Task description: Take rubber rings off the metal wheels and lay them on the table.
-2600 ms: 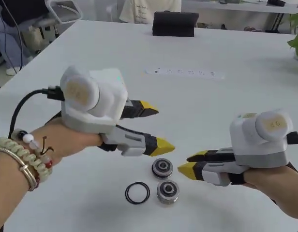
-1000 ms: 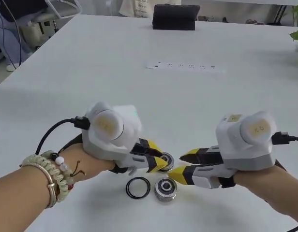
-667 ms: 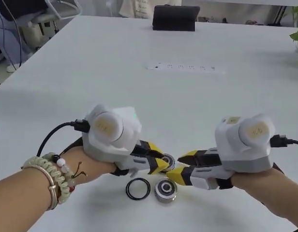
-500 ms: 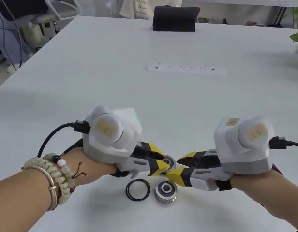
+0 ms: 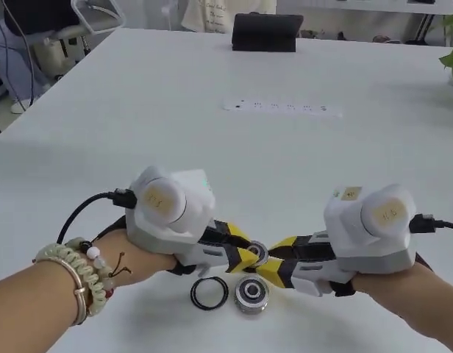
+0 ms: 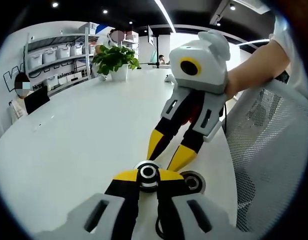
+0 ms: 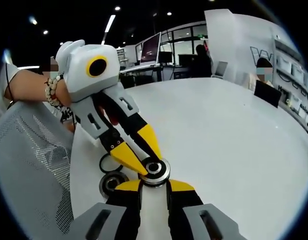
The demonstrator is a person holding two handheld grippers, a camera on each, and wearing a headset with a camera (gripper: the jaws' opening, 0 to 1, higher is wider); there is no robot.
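Observation:
A metal wheel [image 5: 257, 254] with a dark rubber ring on its rim hangs just above the table, held between both grippers. My left gripper [image 6: 148, 176] is shut on that wheel [image 6: 147, 173] from the left. My right gripper [image 7: 155, 186] meets it head-on, its yellow tips closed against the near rim of the wheel [image 7: 156, 171]. In the head view the left gripper [image 5: 244, 250] and the right gripper [image 5: 276, 257] touch tip to tip. A second wheel [image 5: 251, 292] lies on the table below them, with a loose black rubber ring [image 5: 209, 293] to its left.
The white table [image 5: 212, 147] stretches far ahead, with a white power strip [image 5: 282, 108] at mid-distance and a black case [image 5: 264, 33] near the far edge. A potted plant [image 6: 114, 60] stands further along the table. A mesh chair [image 6: 274, 160] is close behind the near edge.
Both grippers came down and together from an open, apart stance. The left one closed on the far wheel, and the right one moved left until its tips met that wheel.

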